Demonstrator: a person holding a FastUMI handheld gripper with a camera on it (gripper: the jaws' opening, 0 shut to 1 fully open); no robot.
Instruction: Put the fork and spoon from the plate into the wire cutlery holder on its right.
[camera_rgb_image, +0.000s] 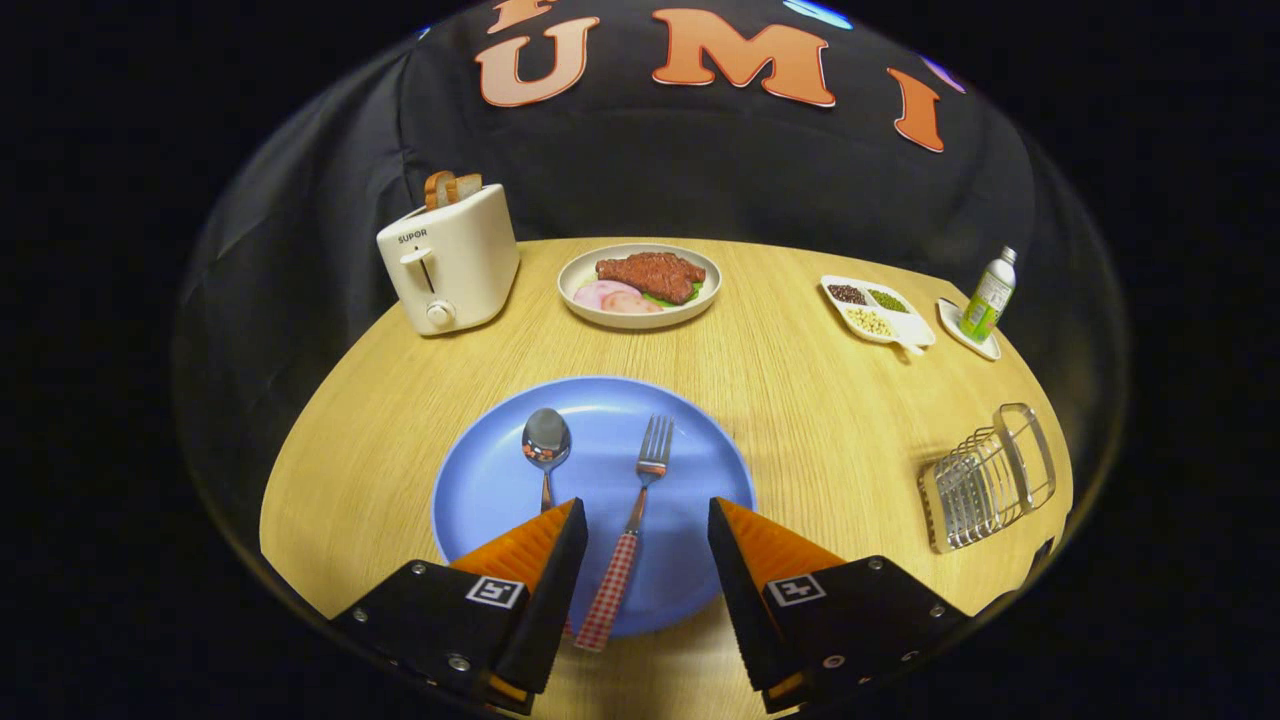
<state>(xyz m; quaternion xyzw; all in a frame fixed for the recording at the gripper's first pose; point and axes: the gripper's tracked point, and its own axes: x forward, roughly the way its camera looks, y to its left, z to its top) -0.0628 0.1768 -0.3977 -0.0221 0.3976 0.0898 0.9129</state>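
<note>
The gripper (645, 520) hung with its fingers spread apart, holding nothing. Between them lay the fork (632, 535), its checked handle likely the grippiest, stiffest place to pinch. Beside it on the blue plate (700, 470) lay the spoon (546, 445), smooth and probably slippery. The wire cutlery holder (985, 480) stood well off to the right.

The red-checked-handled metal fork (630, 530) lies between the spread fingers of the hand-held gripper (645, 520) on the round blue plate (700, 470), the metal spoon (546, 445) at its left, the wire cutlery holder (985, 480) well right on the round wooden table (820, 400).
</note>
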